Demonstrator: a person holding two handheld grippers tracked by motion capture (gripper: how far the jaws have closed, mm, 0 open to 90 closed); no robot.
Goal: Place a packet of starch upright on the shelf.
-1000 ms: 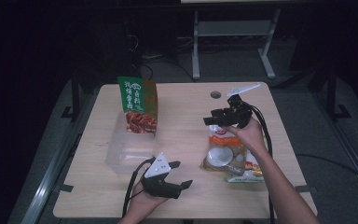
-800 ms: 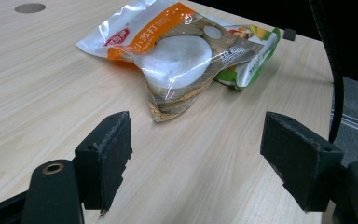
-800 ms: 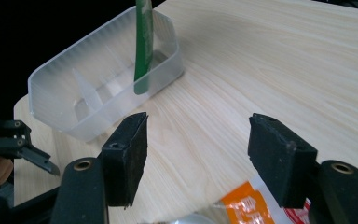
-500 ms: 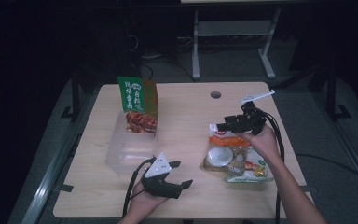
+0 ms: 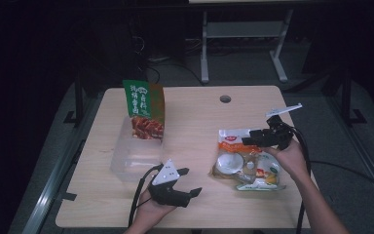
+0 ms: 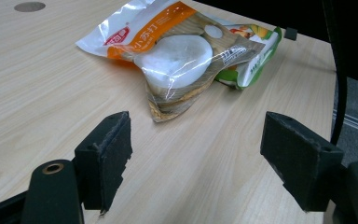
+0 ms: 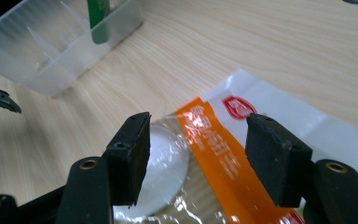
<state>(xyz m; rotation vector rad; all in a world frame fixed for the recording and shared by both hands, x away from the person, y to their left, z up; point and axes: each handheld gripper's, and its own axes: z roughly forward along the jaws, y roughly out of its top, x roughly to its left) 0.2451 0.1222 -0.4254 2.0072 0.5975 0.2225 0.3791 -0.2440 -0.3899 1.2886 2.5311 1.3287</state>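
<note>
On the pale wooden table [image 5: 195, 112] I count two flat snack packets: one orange-and-clear plastic packet [image 5: 233, 158] and one green-edged packet [image 5: 268, 180] partly under it. One green-and-red upright pouch [image 5: 145, 109] stands in one clear plastic tub [image 5: 131, 158]. Two black two-jaw grippers: the left gripper [image 5: 191, 181] and the right gripper [image 5: 247, 138].

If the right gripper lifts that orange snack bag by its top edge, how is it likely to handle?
The orange snack bag is glossy crinkled film, so it will probably be slippery and flop rather than stay flat. The contents look bulky in the left gripper view, so it may sag below the pinch. The right gripper has just been closing, its pads apart above the bag.
</note>
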